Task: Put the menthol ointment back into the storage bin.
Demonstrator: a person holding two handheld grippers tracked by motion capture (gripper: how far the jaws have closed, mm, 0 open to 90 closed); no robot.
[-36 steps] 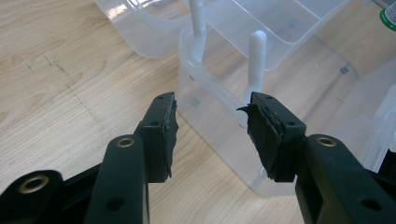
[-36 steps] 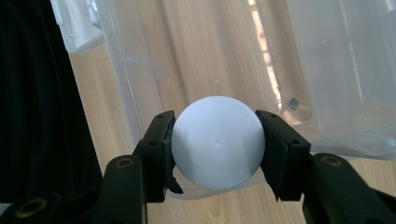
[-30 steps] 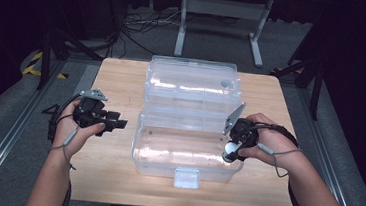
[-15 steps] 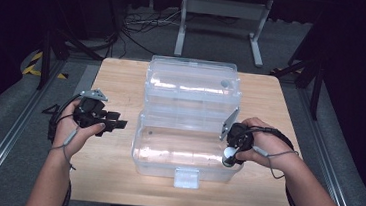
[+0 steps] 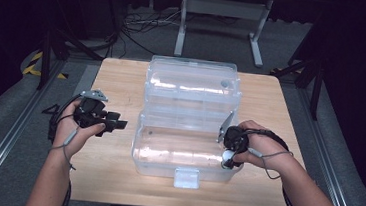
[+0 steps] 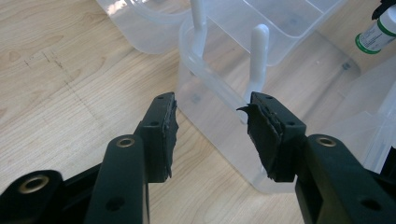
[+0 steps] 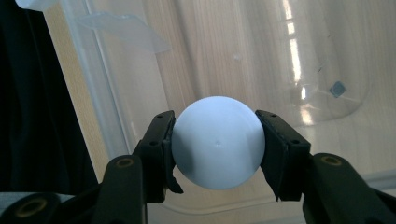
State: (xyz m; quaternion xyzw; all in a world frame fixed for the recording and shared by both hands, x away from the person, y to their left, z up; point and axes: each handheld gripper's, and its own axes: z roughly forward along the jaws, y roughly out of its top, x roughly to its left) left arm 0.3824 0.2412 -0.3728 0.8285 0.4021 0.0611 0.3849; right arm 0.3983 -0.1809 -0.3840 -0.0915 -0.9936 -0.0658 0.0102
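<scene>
White ball (image 7: 218,142) sits between the two black jaws of the right tool (image 7: 217,147), and both pads press on its sides, so this tool is pinching the ball. In the high view the right tool (image 5: 230,152) is at the right end of the front half of the clear plastic box (image 5: 188,133), and the ball (image 5: 227,157) shows as a small white spot just inside the box wall there. Under the ball, in the right gripper view, the transparent floor of the box (image 7: 261,60) is seen with the wood of the desk (image 7: 233,46) through it.

The left tool (image 5: 111,123) is held over the desk (image 5: 109,177), just beside the left end of the box, and it points toward the box. In the left gripper view the left tool (image 6: 211,133) has its jaws spread, with nothing between the pads; ahead of them is the clear wall of the box (image 6: 219,135) and two white hinge posts (image 6: 258,60). At the top right corner of that view a small white bottle with a green band (image 6: 376,35) is visible, partly cut by the edge.

The box is open, with its lid (image 5: 190,83) lying flat behind the front half.
</scene>
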